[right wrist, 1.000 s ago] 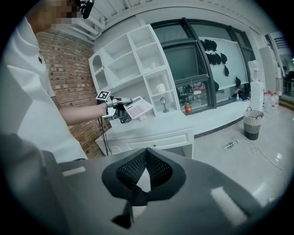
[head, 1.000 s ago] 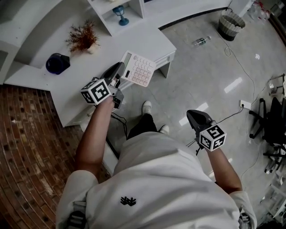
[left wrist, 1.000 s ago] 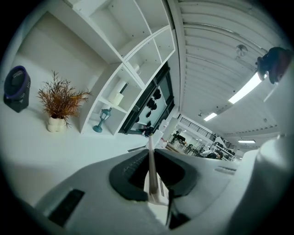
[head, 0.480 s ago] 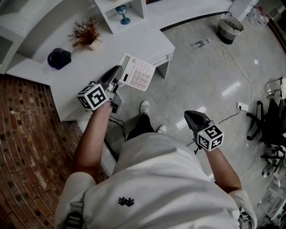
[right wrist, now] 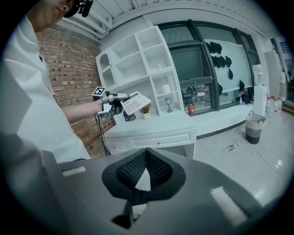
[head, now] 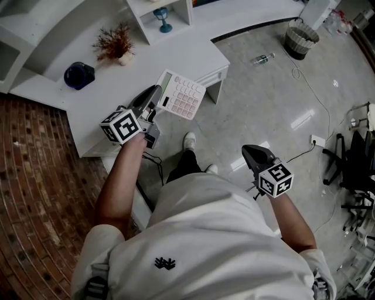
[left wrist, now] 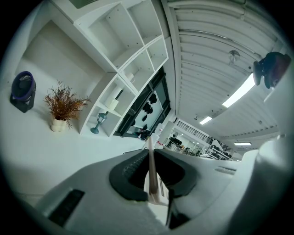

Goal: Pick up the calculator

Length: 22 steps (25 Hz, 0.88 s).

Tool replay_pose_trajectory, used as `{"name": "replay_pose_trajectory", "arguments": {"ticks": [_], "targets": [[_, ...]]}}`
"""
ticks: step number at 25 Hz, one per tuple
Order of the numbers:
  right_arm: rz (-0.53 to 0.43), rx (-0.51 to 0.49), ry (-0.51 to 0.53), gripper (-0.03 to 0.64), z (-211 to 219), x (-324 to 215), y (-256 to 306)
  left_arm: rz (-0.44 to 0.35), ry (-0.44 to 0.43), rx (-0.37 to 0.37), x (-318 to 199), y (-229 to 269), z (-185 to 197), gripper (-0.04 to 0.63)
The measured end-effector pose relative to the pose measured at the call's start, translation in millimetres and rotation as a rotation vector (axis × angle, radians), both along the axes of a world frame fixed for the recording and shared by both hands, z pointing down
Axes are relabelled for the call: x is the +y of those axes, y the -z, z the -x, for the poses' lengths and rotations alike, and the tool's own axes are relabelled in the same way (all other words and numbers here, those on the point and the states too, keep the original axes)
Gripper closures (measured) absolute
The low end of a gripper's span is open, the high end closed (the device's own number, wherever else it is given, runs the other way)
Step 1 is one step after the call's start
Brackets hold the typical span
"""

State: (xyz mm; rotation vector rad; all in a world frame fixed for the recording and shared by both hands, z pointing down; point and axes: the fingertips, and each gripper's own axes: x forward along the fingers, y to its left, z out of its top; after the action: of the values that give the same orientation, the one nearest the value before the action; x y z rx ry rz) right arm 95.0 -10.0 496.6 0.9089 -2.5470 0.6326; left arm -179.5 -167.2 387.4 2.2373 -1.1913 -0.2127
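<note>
The calculator is white with pale pink keys and hangs tilted in the air over the front edge of the white desk. My left gripper is shut on its left edge. In the left gripper view the calculator shows edge-on as a thin slab clamped between the dark pads. The right gripper view looks across at the calculator, held above the desk top. My right gripper hangs over the grey floor, shut with nothing in it; its jaws meet at the tips.
On the desk stand a dried plant in a pot and a small dark blue fan. A blue goblet sits in the shelf unit behind. A basket and a bottle are on the floor; chairs stand at the right.
My left gripper has drawn the calculator slightly up and off the desk towards the person, mostly in the first half second. The right gripper has hardly moved.
</note>
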Motion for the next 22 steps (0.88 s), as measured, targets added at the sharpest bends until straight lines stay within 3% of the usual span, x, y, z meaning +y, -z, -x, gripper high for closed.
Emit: {"name": "replay_pose_trajectory", "arguments": {"ticks": [22], "targets": [[0.003, 0.002, 0.010, 0.607, 3.4, -0.6, -3.2, 0.004, -0.020, -0.008, -1.0, -2.0, -1.5, 0.549]]}}
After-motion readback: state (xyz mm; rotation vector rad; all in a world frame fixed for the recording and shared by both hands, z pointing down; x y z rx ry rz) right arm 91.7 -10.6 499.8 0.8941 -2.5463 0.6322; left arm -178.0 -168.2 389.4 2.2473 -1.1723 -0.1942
